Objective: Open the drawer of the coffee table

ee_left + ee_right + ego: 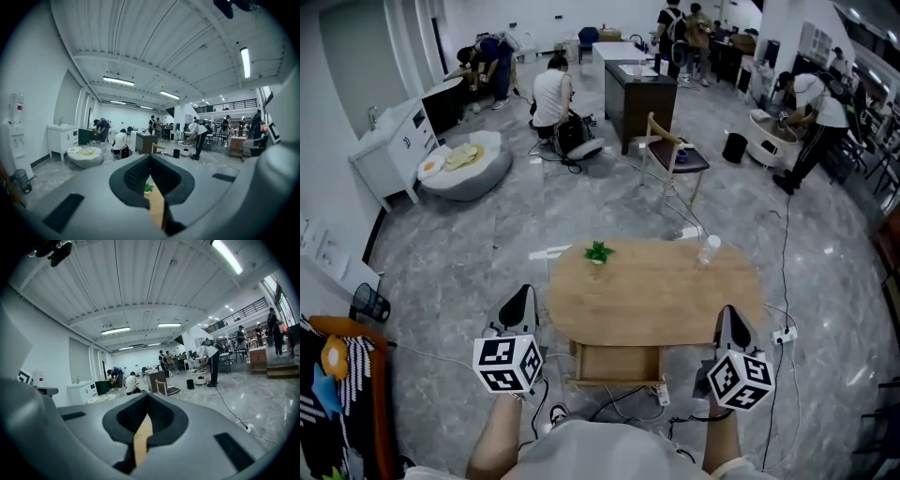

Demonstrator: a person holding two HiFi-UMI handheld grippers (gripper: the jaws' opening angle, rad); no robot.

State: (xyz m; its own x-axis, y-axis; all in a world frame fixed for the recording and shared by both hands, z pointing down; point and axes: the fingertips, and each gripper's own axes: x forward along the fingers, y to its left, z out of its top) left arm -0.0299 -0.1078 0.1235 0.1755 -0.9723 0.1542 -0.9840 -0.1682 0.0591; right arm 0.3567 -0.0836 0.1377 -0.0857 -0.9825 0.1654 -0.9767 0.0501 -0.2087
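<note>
The oval wooden coffee table (656, 300) stands right in front of me, with its drawer (617, 364) showing under the near edge. A small green plant (599, 251) and a clear bottle (709, 248) sit on its far side. My left gripper (521, 292) hovers off the table's near left edge and my right gripper (727, 314) off its near right edge; neither touches the table. In the left gripper view the left gripper (150, 157) is shut with nothing in it, and the plant (148, 188) shows below the tips. The right gripper (148, 399) is likewise shut and empty.
A wooden chair (673, 159) stands beyond the table. Cables and a power strip (783, 335) lie on the marble floor at the right. A wire waste basket (369, 302) is at the left, a round cushion bed (469, 164) farther back. Several people work in the distance.
</note>
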